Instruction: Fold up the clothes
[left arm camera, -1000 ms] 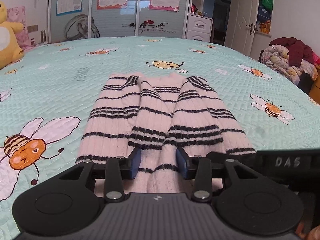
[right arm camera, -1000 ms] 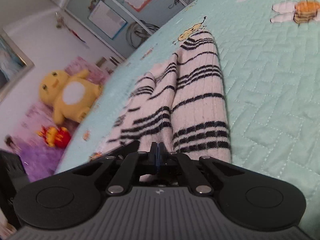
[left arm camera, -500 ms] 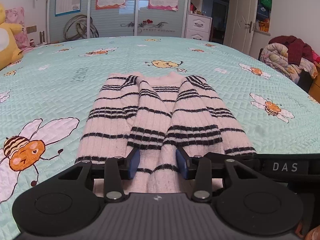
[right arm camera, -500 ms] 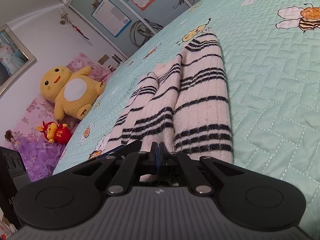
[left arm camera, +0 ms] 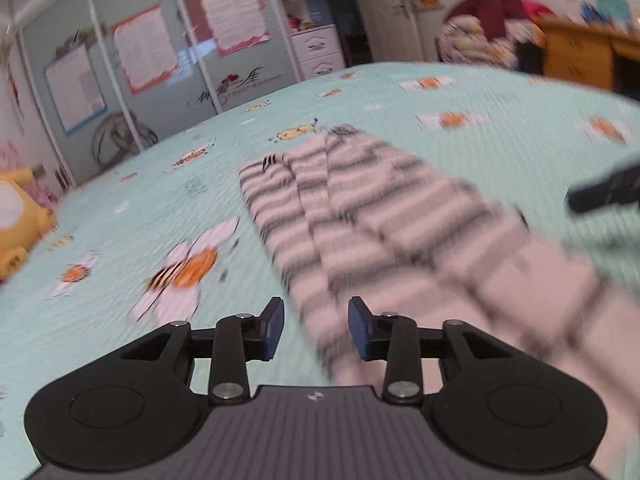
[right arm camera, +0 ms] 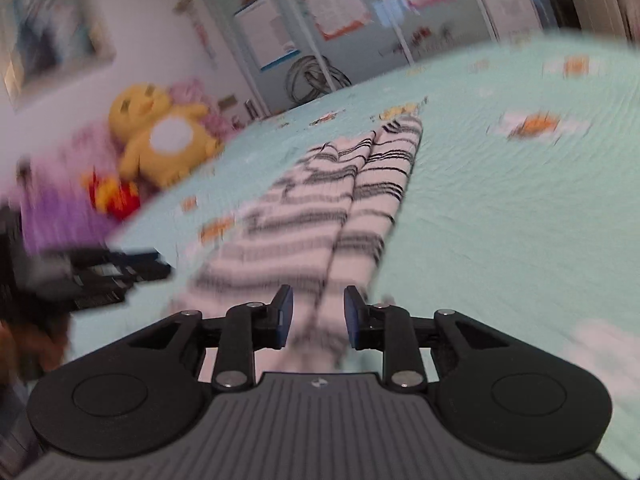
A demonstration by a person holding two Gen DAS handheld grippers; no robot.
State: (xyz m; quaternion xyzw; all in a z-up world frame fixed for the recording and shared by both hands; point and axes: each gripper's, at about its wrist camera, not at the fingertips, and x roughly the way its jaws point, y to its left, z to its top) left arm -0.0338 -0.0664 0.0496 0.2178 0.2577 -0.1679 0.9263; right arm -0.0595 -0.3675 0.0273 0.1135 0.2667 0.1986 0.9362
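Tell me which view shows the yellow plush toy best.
The right wrist view: the yellow plush toy appears whole, though motion-blurred, beyond the bed's far edge. The left wrist view catches only part of it, cut off at the left edge.

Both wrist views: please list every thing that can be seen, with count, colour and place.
sweater: one, pink with dark stripes, lying lengthwise on the bed
bed cover: one, mint green with bee prints, under the sweater
plush toy: one, yellow with white belly, by the wall left of the bed
red toy: one, beside the plush toy
wardrobe doors: pale, with posters, behind the bed
clothes pile: mixed colours, far right
left claw: black, blue pads, open over the sweater's near end
right claw: black, blue pads, has just been opening, sweater between the pads
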